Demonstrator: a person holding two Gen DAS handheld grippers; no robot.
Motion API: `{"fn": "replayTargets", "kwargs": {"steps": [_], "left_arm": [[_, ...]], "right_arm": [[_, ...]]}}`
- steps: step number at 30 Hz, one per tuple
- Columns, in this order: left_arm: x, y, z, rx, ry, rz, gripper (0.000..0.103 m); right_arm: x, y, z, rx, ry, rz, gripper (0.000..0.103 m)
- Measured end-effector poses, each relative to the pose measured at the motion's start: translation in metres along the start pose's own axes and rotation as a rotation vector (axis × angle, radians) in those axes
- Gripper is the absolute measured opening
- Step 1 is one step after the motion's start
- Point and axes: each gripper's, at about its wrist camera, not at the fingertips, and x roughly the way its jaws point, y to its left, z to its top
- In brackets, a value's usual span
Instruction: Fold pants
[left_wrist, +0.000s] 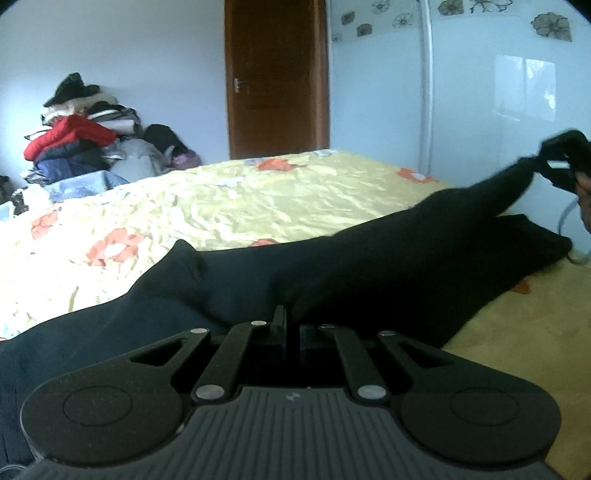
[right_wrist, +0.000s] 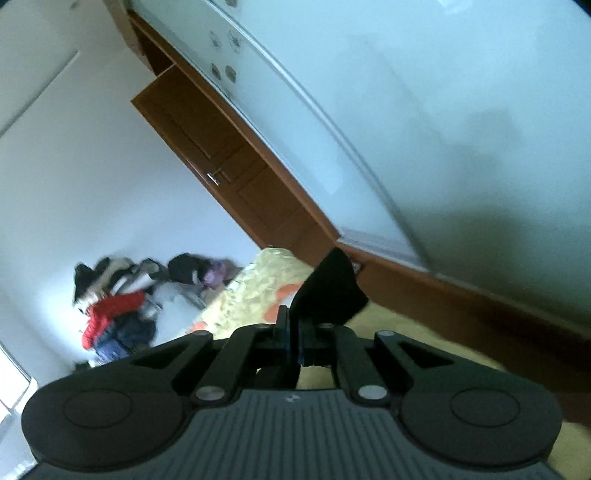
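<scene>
Black pants (left_wrist: 332, 273) lie stretched across the yellow floral bed sheet (left_wrist: 258, 192). My left gripper (left_wrist: 290, 321) is shut on the near edge of the pants. My right gripper (right_wrist: 295, 325) is shut on another corner of the pants (right_wrist: 328, 291), which sticks up between its fingers. In the left wrist view the right gripper (left_wrist: 561, 164) shows at the far right, holding that end lifted above the bed. A second dark layer (left_wrist: 524, 243) lies flat under the lifted part.
A pile of clothes (left_wrist: 81, 136) sits at the far left beyond the bed, also in the right wrist view (right_wrist: 118, 306). A brown door (left_wrist: 277, 77) and a pale wardrobe front (left_wrist: 480, 92) stand behind the bed.
</scene>
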Motion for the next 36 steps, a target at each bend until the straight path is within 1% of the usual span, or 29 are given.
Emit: {"fn": "replayTargets", "kwargs": {"steps": [2,4,6,7,8,9,10,11,12,13,14,15,16,18,19,20,21,22,24,25,26,27,28,30,32,33,34,36], "left_arm": [[0.001,-0.002,-0.003,0.023,0.026,-0.026,0.009],[0.003,-0.006,-0.01,0.067,0.049,-0.024,0.009],[0.006,-0.011,-0.016,0.107,0.072,-0.011,0.009],[0.008,-0.011,-0.018,0.115,0.084,-0.009,0.01],[0.008,-0.011,-0.019,0.117,0.088,-0.009,0.01],[0.005,-0.011,-0.018,0.117,0.09,-0.013,0.017],[0.003,-0.009,-0.018,0.115,0.09,-0.023,0.02],[-0.001,-0.008,-0.017,0.114,0.09,-0.04,0.02],[-0.003,-0.007,-0.016,0.114,0.089,-0.053,0.02],[-0.007,-0.006,-0.016,0.116,0.086,-0.069,0.021],[-0.01,-0.006,-0.016,0.119,0.086,-0.086,0.023],[-0.013,-0.007,-0.016,0.122,0.085,-0.099,0.027],[-0.016,-0.008,-0.016,0.124,0.079,-0.11,0.029],[-0.021,-0.011,-0.015,0.123,0.059,-0.125,0.033],[-0.024,-0.013,-0.014,0.122,0.048,-0.131,0.037],[-0.026,-0.014,-0.013,0.122,0.035,-0.132,0.039],[-0.029,-0.016,-0.013,0.124,0.022,-0.128,0.044],[-0.031,-0.017,-0.013,0.13,0.01,-0.118,0.048],[-0.035,-0.02,-0.012,0.146,-0.02,-0.08,0.051],[-0.035,-0.02,-0.012,0.15,-0.03,-0.062,0.053],[-0.035,-0.02,-0.011,0.147,-0.04,-0.041,0.055],[-0.035,-0.019,-0.01,0.136,-0.045,-0.023,0.057],[-0.033,-0.017,-0.008,0.12,-0.044,-0.008,0.059],[-0.031,-0.01,-0.005,0.074,-0.035,0.006,0.06],[-0.029,-0.004,-0.002,0.032,-0.032,0.021,0.063],[-0.027,-0.002,-0.001,0.021,-0.028,0.027,0.066],[-0.025,0.0,0.0,0.016,-0.02,0.035,0.066],[-0.021,0.0,-0.002,0.017,-0.003,0.043,0.066]], "right_arm": [[-0.018,-0.008,-0.006,-0.05,0.03,-0.059,0.004],[-0.028,-0.02,-0.016,-0.063,0.071,-0.115,0.004],[-0.027,-0.029,-0.028,-0.064,0.149,-0.164,0.007],[-0.027,-0.031,-0.032,-0.069,0.172,-0.201,0.009],[-0.03,-0.032,-0.035,-0.069,0.178,-0.231,0.014],[-0.036,-0.031,-0.036,-0.063,0.164,-0.248,0.018],[-0.041,-0.03,-0.037,-0.059,0.137,-0.27,0.03],[-0.051,-0.029,-0.036,-0.06,0.093,-0.308,0.038],[-0.063,-0.026,-0.036,-0.061,0.038,-0.338,0.057],[-0.076,-0.024,-0.036,-0.053,-0.007,-0.339,0.068],[-0.084,-0.023,-0.036,-0.036,-0.019,-0.32,0.07],[-0.09,-0.024,-0.038,-0.006,-0.013,-0.286,0.07],[-0.096,-0.026,-0.039,0.039,0.005,-0.247,0.07],[-0.098,-0.035,-0.046,0.13,0.069,-0.191,0.07],[-0.098,-0.041,-0.052,0.195,0.102,-0.17,0.07],[-0.088,-0.043,-0.058,0.245,0.118,-0.154,0.07],[-0.087,-0.047,-0.064,0.29,0.128,-0.136,0.07],[-0.084,-0.045,-0.068,0.282,0.124,-0.142,0.07],[-0.079,-0.028,-0.068,0.153,0.1,-0.176,0.07],[-0.078,-0.021,-0.067,0.099,0.08,-0.17,0.07],[-0.078,-0.017,-0.067,0.08,0.066,-0.141,0.07],[-0.076,-0.015,-0.065,0.084,0.073,-0.102,0.069],[-0.071,-0.014,-0.063,0.11,0.096,-0.085,0.068],[-0.069,-0.021,-0.065,0.181,0.1,-0.122,0.068],[-0.071,-0.035,-0.068,0.275,0.076,-0.174,0.07],[-0.072,-0.044,-0.072,0.332,0.073,-0.184,0.068],[-0.073,-0.052,-0.077,0.374,0.064,-0.162,0.068],[-0.071,-0.051,-0.077,0.354,0.068,-0.149,0.068]]}}
